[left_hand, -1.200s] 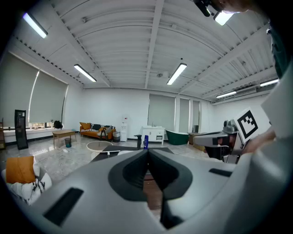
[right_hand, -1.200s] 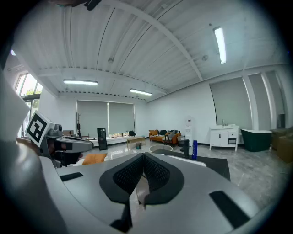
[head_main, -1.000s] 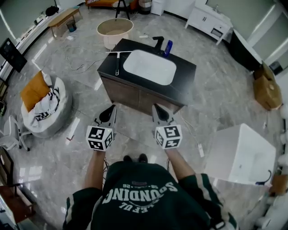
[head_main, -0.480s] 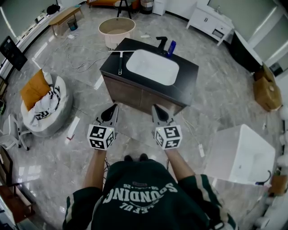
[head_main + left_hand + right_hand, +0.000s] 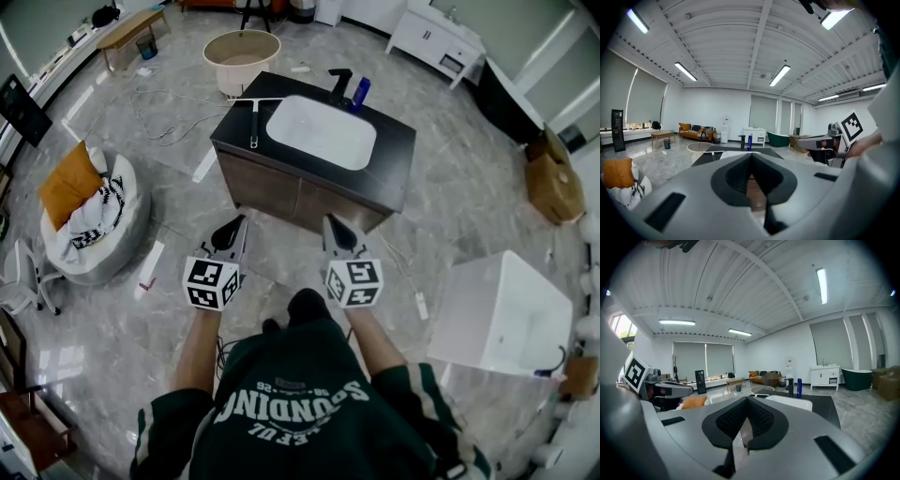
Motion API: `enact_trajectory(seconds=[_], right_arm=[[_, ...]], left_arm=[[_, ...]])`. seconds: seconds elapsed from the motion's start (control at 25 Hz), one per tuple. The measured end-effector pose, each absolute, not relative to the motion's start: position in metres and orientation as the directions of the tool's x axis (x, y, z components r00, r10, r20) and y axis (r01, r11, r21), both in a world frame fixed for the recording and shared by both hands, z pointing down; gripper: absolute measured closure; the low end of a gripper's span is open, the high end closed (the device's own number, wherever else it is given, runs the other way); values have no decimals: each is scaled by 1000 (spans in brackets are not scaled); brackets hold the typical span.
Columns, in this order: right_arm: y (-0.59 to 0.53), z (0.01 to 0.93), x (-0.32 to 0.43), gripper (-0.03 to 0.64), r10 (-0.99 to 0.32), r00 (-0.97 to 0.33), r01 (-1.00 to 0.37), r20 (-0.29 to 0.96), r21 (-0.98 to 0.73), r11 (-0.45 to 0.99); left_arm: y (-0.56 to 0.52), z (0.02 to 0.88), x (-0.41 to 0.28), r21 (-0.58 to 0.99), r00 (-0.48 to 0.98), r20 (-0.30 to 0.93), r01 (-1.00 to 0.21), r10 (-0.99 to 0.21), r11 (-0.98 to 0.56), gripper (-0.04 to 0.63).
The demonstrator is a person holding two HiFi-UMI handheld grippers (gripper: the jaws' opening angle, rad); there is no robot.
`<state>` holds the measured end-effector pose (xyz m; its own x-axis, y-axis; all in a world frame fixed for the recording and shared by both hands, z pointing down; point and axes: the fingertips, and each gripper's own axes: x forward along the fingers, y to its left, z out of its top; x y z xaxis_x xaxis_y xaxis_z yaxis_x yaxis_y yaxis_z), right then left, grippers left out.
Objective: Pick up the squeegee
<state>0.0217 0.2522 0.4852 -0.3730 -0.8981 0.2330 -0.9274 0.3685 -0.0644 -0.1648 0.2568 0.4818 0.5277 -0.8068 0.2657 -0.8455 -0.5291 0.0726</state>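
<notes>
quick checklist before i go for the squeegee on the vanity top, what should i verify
1. Squeegee in sight, lying flat on the countertop, left of the basin: ok.
2. Nothing resting on the squeegee: ok.
3. Left gripper jaws apart for a grasp: not ok, shut and empty.
4. Right gripper jaws apart: not ok, shut and empty.
5. Grippers over the countertop: not ok, both hang short of its near edge.

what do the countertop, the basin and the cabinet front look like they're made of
Countertop: flat matte black with no glare, perhaps stone or laminate. Basin: smooth white with a soft sheen, probably ceramic. Cabinet front: brown and wood-toned, either wood or veneer; the look leaves that open.
</notes>
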Motion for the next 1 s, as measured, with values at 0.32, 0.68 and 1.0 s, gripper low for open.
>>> enact_trajectory(seconds=[0.32, 0.68, 1.0], right_arm=[[231, 482, 26, 614, -913, -346, -938, 217, -64, 340], [166, 500, 44, 614, -917, -318, -948, 239, -87, 306], [67, 513, 52, 614, -908, -321, -947, 267, -99, 306]], left_arm=[[232, 482, -161, 72, 553, 258, -829, -792, -555, 594], [166, 493, -155, 66, 554, 275, -826, -785, -560, 594], [78, 505, -152, 65, 534, 309, -837, -787, -543, 594]])
